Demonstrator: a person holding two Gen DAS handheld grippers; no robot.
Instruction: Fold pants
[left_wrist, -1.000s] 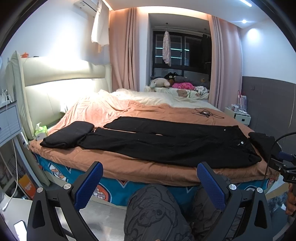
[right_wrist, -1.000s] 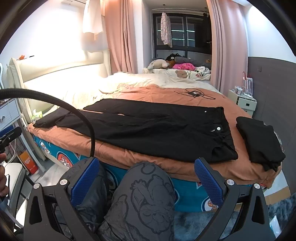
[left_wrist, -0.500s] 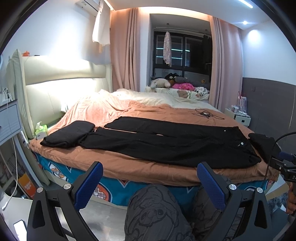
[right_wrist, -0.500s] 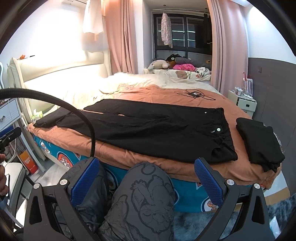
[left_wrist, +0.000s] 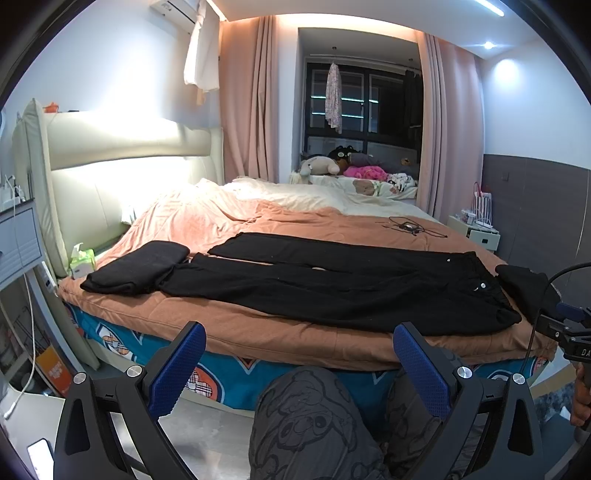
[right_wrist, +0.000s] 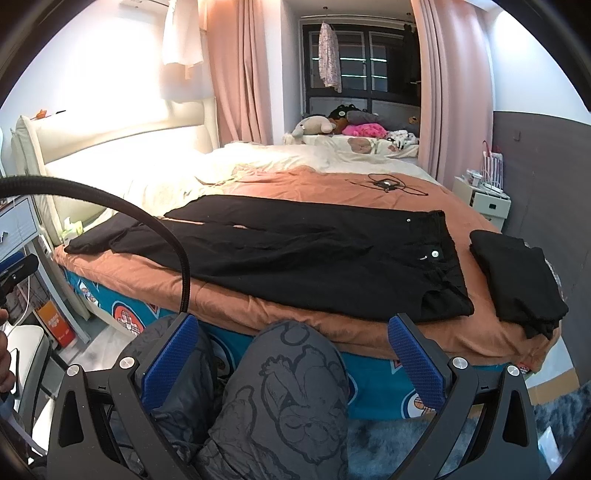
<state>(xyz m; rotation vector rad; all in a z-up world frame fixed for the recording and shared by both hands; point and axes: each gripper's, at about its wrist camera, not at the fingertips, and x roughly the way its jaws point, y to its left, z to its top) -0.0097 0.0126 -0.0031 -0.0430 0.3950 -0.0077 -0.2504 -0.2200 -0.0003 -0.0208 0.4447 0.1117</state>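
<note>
Across the orange-brown bedspread (left_wrist: 258, 339) ahead I see the long black pants (left_wrist: 332, 284) lying flat, cuffs left, waistband right nearer my right gripper (right_wrist: 291, 360), which, like my left gripper (left_wrist: 299, 363), hangs spread wide, empty, short of the bed.

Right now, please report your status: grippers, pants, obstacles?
Left gripper open, right gripper open, both empty. Pants flat on bed, unfolded. Nothing in the way.

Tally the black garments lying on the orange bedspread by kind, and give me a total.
Black pants spread out flat: 1
Folded black garments: 2, one past the leg ends, one beside the waistband
Total: 3
</note>
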